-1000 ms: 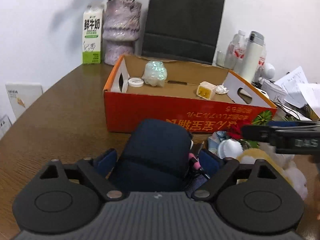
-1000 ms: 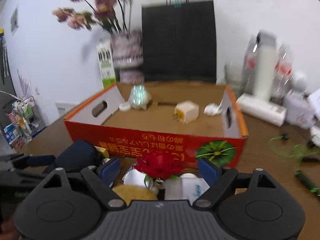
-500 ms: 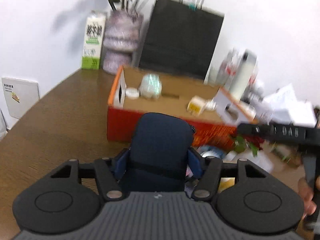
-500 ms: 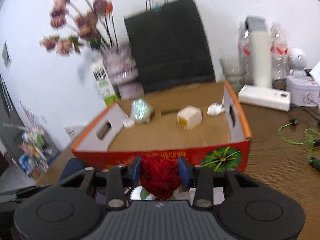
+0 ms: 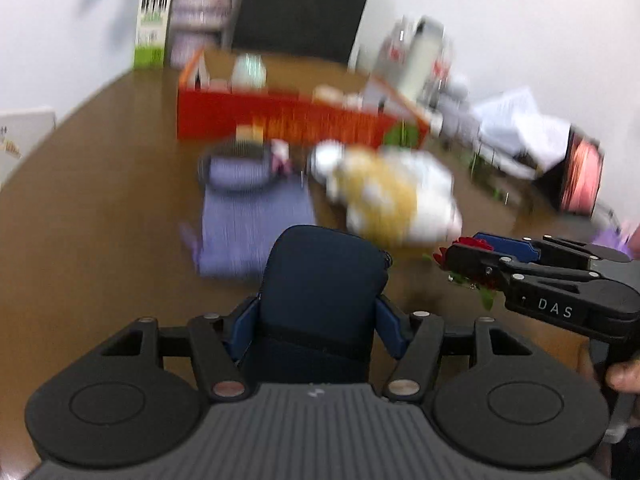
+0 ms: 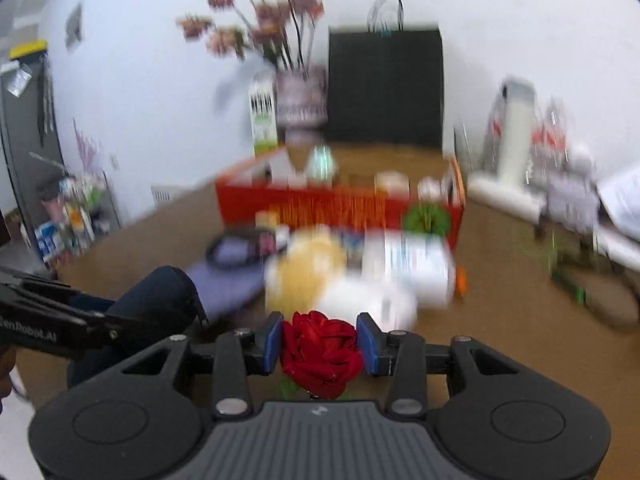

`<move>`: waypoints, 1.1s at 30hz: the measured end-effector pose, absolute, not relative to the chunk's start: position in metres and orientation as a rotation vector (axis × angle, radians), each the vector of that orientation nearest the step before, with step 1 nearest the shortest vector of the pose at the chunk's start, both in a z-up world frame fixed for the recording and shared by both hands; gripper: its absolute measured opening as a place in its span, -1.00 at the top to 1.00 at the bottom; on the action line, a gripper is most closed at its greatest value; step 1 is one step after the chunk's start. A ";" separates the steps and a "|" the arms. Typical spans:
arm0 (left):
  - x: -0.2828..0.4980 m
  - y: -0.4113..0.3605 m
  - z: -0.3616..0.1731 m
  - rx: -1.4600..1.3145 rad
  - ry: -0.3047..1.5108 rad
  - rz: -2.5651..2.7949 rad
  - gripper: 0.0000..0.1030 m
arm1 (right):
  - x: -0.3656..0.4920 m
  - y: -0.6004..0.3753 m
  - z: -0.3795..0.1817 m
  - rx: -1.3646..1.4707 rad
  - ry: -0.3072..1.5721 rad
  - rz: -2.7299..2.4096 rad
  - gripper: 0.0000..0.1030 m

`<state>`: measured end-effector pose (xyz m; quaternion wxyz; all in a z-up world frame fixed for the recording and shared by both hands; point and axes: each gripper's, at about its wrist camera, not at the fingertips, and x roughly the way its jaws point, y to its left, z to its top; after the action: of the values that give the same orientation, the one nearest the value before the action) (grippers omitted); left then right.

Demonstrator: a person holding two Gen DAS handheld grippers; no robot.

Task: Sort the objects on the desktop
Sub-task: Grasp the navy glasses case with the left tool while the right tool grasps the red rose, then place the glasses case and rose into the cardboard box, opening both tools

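Both grips closed on pouch and rose, lifted away.

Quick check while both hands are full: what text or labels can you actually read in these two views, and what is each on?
"DAS": on the right hand-held gripper, seen from the left wrist.
"enRobot.AI", first letter cut off: on the left hand-held gripper's arm.
Milk carton print: too blurred.
Red box lettering: too blurred.

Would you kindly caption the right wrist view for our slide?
Right gripper clamps a red rose before the blurred orange box.
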<state>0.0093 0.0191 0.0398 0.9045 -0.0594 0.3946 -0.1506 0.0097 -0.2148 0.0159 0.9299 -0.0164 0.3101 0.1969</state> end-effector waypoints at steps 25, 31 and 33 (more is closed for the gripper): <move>-0.024 -0.006 0.027 0.063 0.712 -0.347 -0.18 | -0.021 -0.206 -0.013 -0.080 0.625 0.370 0.25; -0.008 0.006 0.049 -0.064 0.706 -0.367 -0.18 | -0.023 -0.211 0.009 -0.068 0.555 0.377 0.25; 0.004 0.011 0.055 -0.104 0.715 -0.345 -0.18 | -0.018 -0.212 0.019 -0.076 0.530 0.377 0.25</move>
<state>0.0039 0.0111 0.0553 0.9209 -0.0507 0.3481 -0.1679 -0.0184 -0.2122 0.0190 0.9468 -0.0371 0.2604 0.1854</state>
